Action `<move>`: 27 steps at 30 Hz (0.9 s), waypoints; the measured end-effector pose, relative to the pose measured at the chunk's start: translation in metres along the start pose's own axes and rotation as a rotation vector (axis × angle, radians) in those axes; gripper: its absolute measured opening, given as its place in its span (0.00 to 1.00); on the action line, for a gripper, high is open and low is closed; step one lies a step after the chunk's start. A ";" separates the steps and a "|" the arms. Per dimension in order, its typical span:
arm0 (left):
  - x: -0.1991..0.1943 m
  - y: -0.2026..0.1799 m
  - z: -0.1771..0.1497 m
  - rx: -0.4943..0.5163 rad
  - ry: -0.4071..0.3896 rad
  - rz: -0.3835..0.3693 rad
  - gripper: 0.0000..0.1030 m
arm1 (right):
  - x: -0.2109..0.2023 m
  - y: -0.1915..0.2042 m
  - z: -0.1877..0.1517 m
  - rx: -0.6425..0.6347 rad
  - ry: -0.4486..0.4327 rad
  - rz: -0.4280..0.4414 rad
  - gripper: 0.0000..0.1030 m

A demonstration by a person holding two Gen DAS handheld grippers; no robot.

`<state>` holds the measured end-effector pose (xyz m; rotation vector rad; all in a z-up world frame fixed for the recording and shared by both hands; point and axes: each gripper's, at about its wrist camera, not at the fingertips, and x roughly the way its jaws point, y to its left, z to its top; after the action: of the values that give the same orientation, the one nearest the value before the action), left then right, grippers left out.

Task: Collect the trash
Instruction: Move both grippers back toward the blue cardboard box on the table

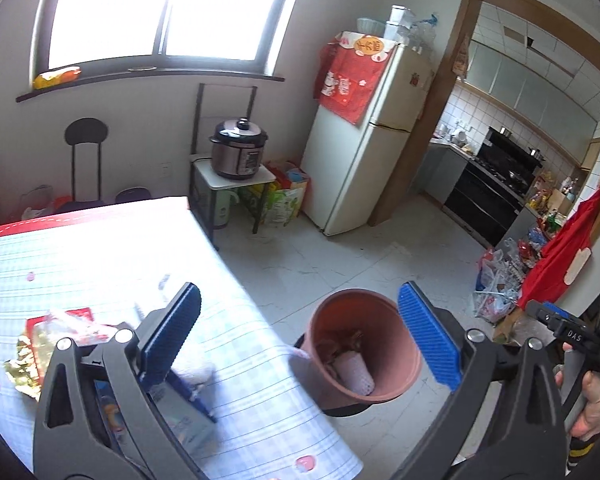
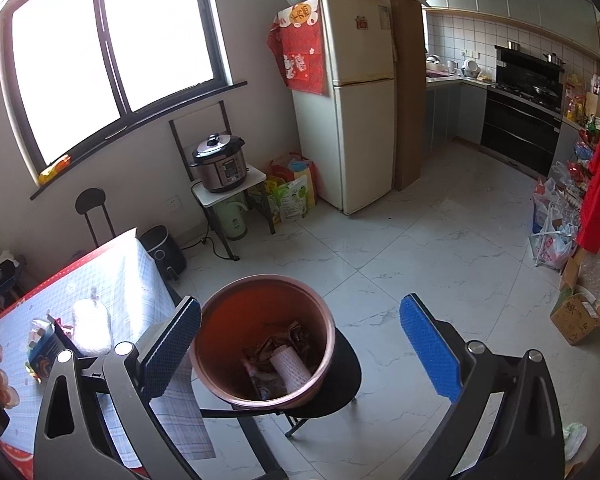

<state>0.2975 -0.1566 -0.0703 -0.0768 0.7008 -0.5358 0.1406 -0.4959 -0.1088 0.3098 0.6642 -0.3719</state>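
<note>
Pale marble floor tiles [image 2: 420, 248] run toward a fridge [image 2: 360, 92] and a kitchen beyond. We hold our left gripper [image 1: 300, 336] over the edge of the desk [image 1: 100, 248], its blue fingers [image 1: 428, 336] spread wide with nothing between them. On the checked cloth lie a red and gold wrapper [image 1: 40, 344], a blue box [image 1: 188, 392] and a white foam sleeve [image 2: 92, 328]. Our right gripper [image 2: 300, 344] hangs above the bin [image 2: 266, 336], fingers [image 2: 430, 348] also wide apart and empty. That brown bin sits on a black stool [image 2: 340, 376] just beside the desk, and already holds a white foam roll [image 2: 290, 368] and crumpled brown scraps [image 2: 280, 340].
</note>
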 end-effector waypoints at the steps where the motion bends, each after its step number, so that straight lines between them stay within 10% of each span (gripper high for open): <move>1: -0.009 0.012 -0.003 -0.007 -0.002 0.028 0.94 | 0.001 0.008 -0.001 -0.010 0.004 0.009 0.95; 15: -0.141 0.200 -0.074 -0.238 -0.080 0.356 0.95 | 0.015 0.144 -0.027 -0.176 0.077 0.133 0.95; 27: -0.198 0.295 -0.133 -0.379 -0.082 0.471 0.95 | 0.023 0.299 -0.083 -0.405 0.125 0.224 0.95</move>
<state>0.2186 0.2100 -0.1267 -0.2785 0.7048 0.0554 0.2408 -0.2030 -0.1377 0.0188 0.8009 0.0005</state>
